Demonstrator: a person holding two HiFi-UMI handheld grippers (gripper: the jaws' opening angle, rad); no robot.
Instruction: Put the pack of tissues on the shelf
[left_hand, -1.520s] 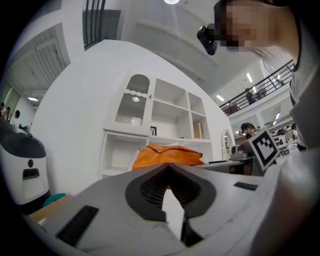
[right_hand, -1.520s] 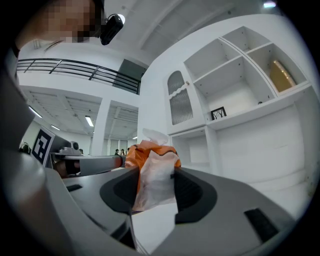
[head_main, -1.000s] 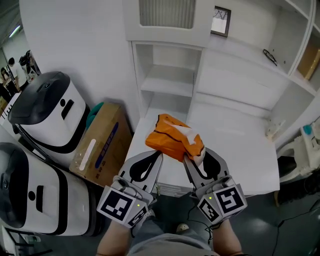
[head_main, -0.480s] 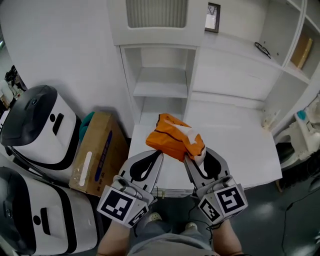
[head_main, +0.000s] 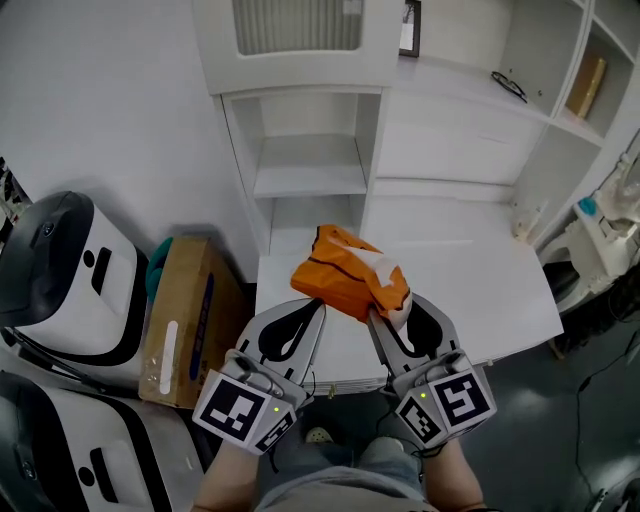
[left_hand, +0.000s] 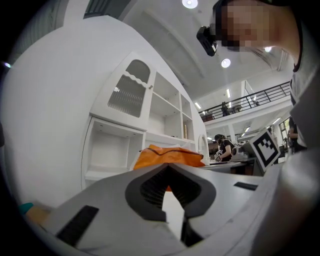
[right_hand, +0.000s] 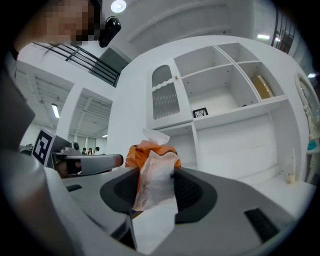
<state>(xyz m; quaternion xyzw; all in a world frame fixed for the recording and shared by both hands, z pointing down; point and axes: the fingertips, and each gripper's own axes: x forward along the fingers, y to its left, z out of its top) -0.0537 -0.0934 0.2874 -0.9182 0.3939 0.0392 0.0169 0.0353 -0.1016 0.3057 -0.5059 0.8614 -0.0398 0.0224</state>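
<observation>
Crinkly orange plastic pack of tissues (head_main: 348, 278) held up, right tongs (head_main: 383, 313) pinching its pale translucent end, left tongs (head_main: 320, 306) nipped on the orange edge, smooth white desk (head_main: 480, 290) beneath, boxy shelf (head_main: 305, 180) ahead.

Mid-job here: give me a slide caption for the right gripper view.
Right gripper clamps the end of the orange pack of tissues, facing the white shelf unit.

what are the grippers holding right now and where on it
The pack of tissues: the right hand-held gripper clamps its pale end, and the left hand-held gripper appears to pinch the orange edge at the opposite corner.
</observation>
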